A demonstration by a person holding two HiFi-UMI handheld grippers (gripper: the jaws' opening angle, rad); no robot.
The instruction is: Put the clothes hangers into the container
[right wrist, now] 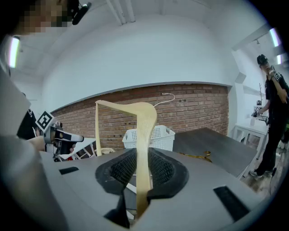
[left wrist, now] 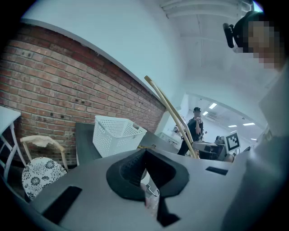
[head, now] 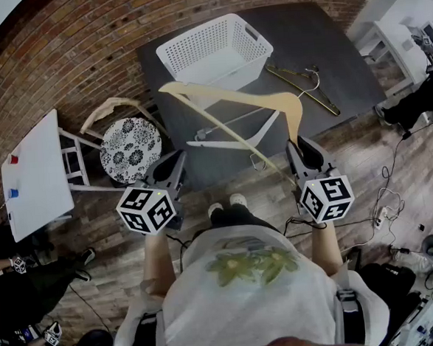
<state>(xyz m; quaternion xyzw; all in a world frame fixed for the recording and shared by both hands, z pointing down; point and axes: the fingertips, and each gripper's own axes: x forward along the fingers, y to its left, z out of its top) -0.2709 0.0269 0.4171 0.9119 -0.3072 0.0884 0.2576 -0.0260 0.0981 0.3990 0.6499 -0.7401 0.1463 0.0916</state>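
My right gripper [head: 297,145] is shut on one arm of a pale wooden hanger [head: 234,101], which hangs in the air over the near part of the dark table [head: 326,42]. In the right gripper view the hanger [right wrist: 144,131] rises upright from between the pads of the gripper [right wrist: 142,155]. The white mesh basket [head: 212,50] stands at the table's far side, beyond the hanger. A white hanger [head: 232,138] lies flat near the front edge, and a gold metal hanger [head: 303,88] lies to the right. My left gripper [head: 175,164] hovers at the table's front left, shut and holding nothing.
A stool with a patterned cushion [head: 130,149] and a white side table [head: 32,174] stand left of the table. Cables [head: 384,194] trail over the wooden floor at the right. A person [right wrist: 273,117] stands beyond the table's right end. A brick wall runs behind.
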